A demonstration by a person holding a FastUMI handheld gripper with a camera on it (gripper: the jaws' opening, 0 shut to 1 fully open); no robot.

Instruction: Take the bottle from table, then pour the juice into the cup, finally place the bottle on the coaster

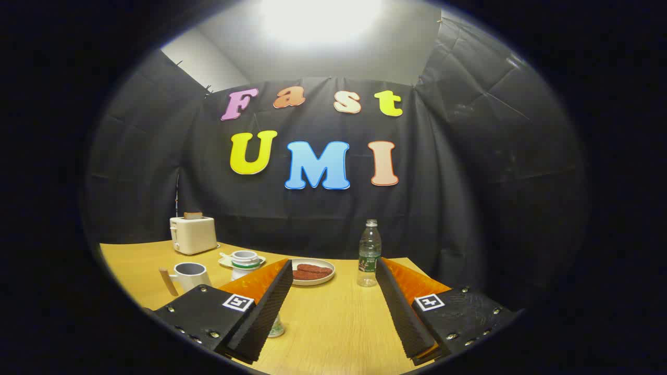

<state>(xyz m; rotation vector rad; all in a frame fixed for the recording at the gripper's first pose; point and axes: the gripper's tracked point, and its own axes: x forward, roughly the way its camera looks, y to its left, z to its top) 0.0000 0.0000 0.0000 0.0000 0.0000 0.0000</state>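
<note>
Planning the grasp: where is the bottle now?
The bottle stands upright on the table, just ahead of the open jaws near the right one, right of the plate.

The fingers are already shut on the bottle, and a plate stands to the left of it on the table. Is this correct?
Not quite. In the gripper view the fingers are open and hold nothing: the bottle stands upright just beyond them, close to the right finger's tip, untouched. The plate is indeed left of it on the table.
</note>
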